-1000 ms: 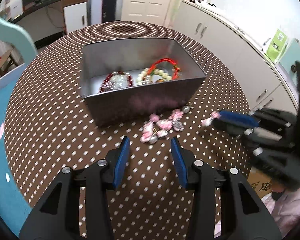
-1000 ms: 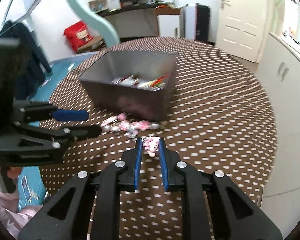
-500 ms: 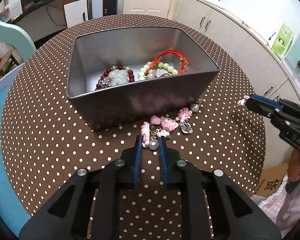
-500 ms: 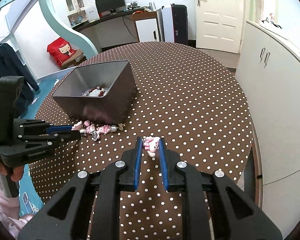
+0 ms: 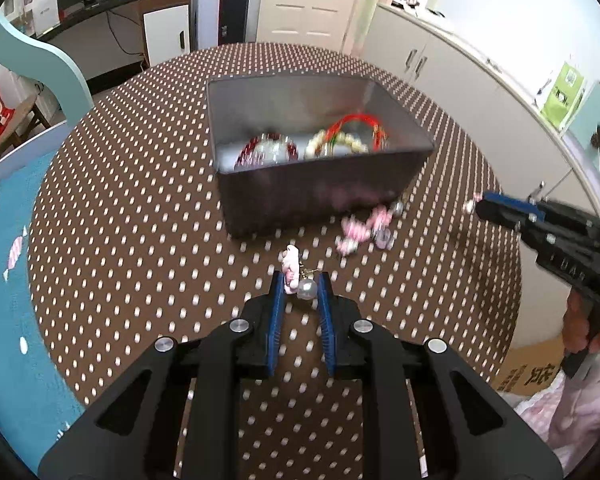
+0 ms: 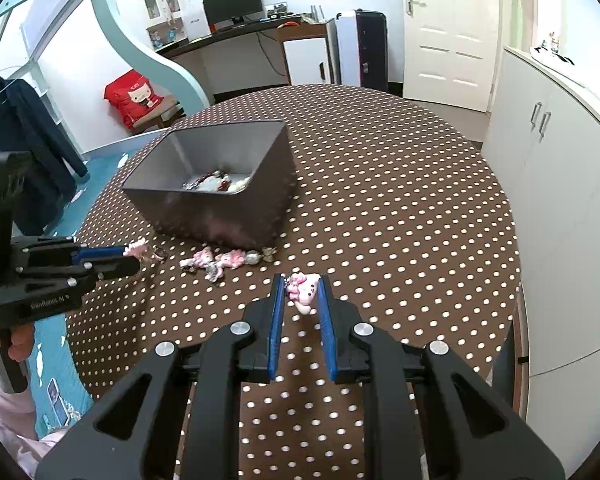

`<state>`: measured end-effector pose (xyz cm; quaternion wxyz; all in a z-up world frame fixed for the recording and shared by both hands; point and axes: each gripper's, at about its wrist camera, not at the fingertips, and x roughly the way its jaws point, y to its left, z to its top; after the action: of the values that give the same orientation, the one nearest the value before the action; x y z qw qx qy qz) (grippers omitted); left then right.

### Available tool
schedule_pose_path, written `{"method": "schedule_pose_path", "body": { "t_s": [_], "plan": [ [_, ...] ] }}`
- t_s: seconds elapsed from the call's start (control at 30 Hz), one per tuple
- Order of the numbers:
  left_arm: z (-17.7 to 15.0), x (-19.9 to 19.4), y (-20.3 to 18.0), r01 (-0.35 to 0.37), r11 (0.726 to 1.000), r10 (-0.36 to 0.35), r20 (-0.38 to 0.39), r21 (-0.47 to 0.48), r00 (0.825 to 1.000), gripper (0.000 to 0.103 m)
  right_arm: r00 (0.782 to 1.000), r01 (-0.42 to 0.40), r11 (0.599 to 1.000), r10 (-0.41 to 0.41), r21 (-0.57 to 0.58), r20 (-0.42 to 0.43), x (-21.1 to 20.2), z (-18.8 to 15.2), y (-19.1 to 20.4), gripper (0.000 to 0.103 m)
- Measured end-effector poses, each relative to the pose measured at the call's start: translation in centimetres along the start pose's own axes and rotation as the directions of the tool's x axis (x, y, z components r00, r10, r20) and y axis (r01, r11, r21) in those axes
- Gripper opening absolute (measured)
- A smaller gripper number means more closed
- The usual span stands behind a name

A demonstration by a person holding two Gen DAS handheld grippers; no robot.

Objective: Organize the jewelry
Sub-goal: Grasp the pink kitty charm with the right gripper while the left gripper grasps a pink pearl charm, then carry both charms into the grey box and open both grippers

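Left gripper (image 5: 300, 286): black frame with blue-padded fingers, clamped on a pink charm with a round pearl bead (image 5: 296, 276); the charm sticks up and forward past the fingertips, the bead sits between the pads.
Right gripper (image 6: 300, 292): same build, fingers pressed on a pink-and-white cartoon charm (image 6: 302, 292) held between the pads near the tips.
Grey metal box (image 5: 320, 200): open-topped rectangular container, ahead of the left fingers and slightly right; ahead and to the left of the right fingers.
Box contents: a dark red bead bracelet with a pale stone (image 5: 266, 148) on the left side of the floor; a cream bead bracelet with red cord loop (image 5: 350, 136) on the right side. Blurred in the left wrist view.
Loose pink charm cluster (image 6: 226, 260): pink charms and silver beads lying on the cloth just beside the box's near wall; ahead and left of the right fingers, ahead and right of the left fingers. Whether it is still linked to either held charm cannot be told.
Round table with brown white-dotted cloth (image 6: 400, 184): carries the box and the cluster; both grippers are above it.
Grippers relative to each other: well apart, the cluster between them; each shows at the edge of the other's view.
White cabinet row (image 6: 560, 168): to the right of the right fingers, beyond the table edge.
Teal floor mat (image 5: 4, 240): left of the left fingers, below table level.
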<state>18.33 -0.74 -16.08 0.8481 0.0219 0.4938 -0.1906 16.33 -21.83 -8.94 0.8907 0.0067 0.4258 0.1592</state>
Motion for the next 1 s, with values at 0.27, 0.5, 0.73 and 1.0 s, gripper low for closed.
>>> {"method": "schedule_pose_path", "body": {
  "t_s": [0.27, 0.5, 0.73, 1.0],
  "plan": [
    [-2.4, -0.5, 1.2, -0.006, 0.999, 0.005, -0.032, -0.053, 0.999, 0.041, 1.000, -0.003, 1.000, 0.002, -0.014, -0.016, 0.4, -0.3, 1.2, 0.016],
    [-1.9, -0.5, 2.7, -0.033, 0.998, 0.031, -0.025, -0.062, 0.999, 0.038, 1.000, 0.001, 1.000, -0.001, -0.024, -0.014, 0.4, -0.2, 1.8, 0.016],
    [-1.1, 0.5, 2.3, -0.046, 0.999, 0.045, -0.034, -0.011, 0.998, 0.032, 1.000, 0.005, 1.000, -0.006, -0.025, -0.018, 0.5, -0.2, 1.9, 0.016],
    [-0.8, 1.2, 1.0, -0.103, 0.992, 0.106, -0.035, 0.069, 0.994, 0.014, 1.000, 0.003, 1.000, -0.003, -0.012, -0.024, 1.1, -0.3, 1.8, 0.016]
  ]
}}
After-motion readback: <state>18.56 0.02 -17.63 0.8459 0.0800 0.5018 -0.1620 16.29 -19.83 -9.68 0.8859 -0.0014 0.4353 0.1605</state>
